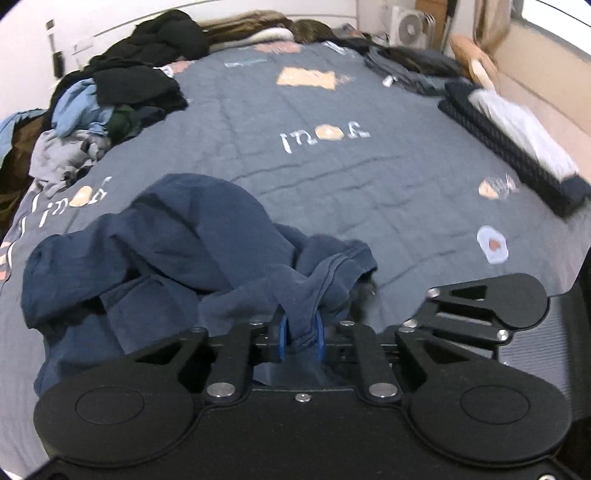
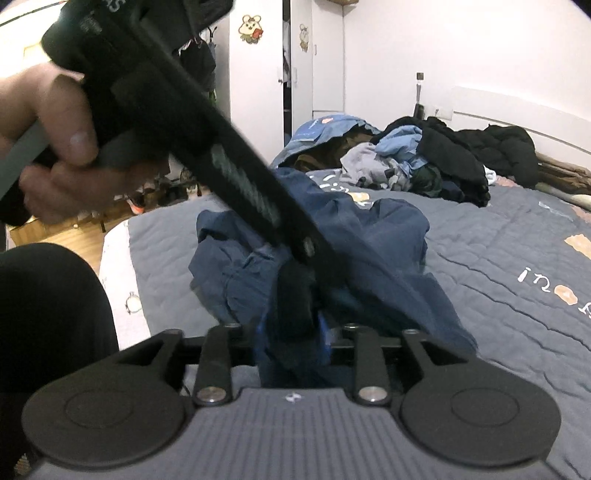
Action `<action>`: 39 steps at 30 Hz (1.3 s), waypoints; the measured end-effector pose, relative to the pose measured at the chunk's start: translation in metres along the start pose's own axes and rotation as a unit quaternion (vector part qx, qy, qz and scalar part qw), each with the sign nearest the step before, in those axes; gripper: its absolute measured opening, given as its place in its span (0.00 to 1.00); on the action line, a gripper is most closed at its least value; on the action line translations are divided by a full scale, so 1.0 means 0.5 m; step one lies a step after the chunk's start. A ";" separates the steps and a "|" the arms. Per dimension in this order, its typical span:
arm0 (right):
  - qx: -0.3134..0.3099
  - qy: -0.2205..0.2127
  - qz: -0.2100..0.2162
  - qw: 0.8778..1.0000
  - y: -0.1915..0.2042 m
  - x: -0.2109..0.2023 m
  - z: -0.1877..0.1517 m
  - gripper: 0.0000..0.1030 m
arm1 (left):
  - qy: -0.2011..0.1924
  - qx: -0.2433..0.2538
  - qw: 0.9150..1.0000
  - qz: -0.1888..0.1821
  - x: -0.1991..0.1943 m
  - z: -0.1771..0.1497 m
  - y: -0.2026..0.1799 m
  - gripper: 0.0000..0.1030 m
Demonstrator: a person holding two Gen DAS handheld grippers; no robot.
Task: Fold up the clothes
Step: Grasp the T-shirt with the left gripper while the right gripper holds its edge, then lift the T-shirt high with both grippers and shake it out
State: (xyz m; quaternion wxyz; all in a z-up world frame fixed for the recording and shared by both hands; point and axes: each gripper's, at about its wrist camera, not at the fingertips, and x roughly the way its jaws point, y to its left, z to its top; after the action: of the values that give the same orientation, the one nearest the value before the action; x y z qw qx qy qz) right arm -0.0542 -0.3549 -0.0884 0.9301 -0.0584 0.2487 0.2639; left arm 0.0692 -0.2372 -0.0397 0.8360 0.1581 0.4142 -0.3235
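A crumpled navy garment [image 1: 177, 240] lies heaped on the grey-blue quilt [image 1: 351, 177] at the near edge of the bed. My left gripper [image 1: 301, 334] is shut on a bunched fold of it, and the cloth is pinched between the blue pads [image 1: 282, 332]. In the right wrist view the same garment [image 2: 388, 236] rises in front of my right gripper [image 2: 291, 332]. Its blue pads stand apart with cloth and the left gripper's black finger [image 2: 295, 295] in the gap. A hand [image 2: 55, 140] holds the left gripper's handle. The right gripper's body [image 1: 487, 306] sits just right of the left one.
A loose pile of dark, blue and grey clothes [image 1: 110, 99] covers the bed's far left side. Folded dark items and a white one [image 1: 498, 140] line the right edge. A fan [image 1: 406, 24] stands beyond the bed. A dark-clad leg [image 2: 48, 314] is at the near left.
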 end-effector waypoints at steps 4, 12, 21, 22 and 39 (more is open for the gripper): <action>0.026 -0.013 -0.005 1.000 -0.034 -0.034 0.000 0.48 | -0.009 0.000 1.000 0.006 -0.023 0.011 0.019 0.13; 0.110 -0.046 -0.070 0.990 -0.151 -0.090 -0.016 0.61 | -0.013 0.018 1.000 0.007 -0.057 0.008 0.019 0.13; 0.124 -0.001 -0.077 0.989 -0.169 0.013 -0.054 0.59 | -0.017 0.044 0.999 0.008 -0.096 -0.006 0.002 0.13; 0.139 -0.008 -0.075 0.987 -0.179 0.021 -0.053 0.58 | -0.016 0.045 0.999 0.008 -0.098 -0.008 0.002 0.13; 0.303 -0.153 -0.037 0.940 -0.260 -0.076 0.044 0.07 | -0.067 0.043 0.997 0.018 -0.178 0.029 0.040 0.11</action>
State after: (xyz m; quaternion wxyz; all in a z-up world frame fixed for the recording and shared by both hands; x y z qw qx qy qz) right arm -0.0053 -0.4781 -0.0535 0.9398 0.2576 0.1696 0.1469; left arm 0.0513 -0.1936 0.0395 0.8601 0.1794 0.3395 -0.3357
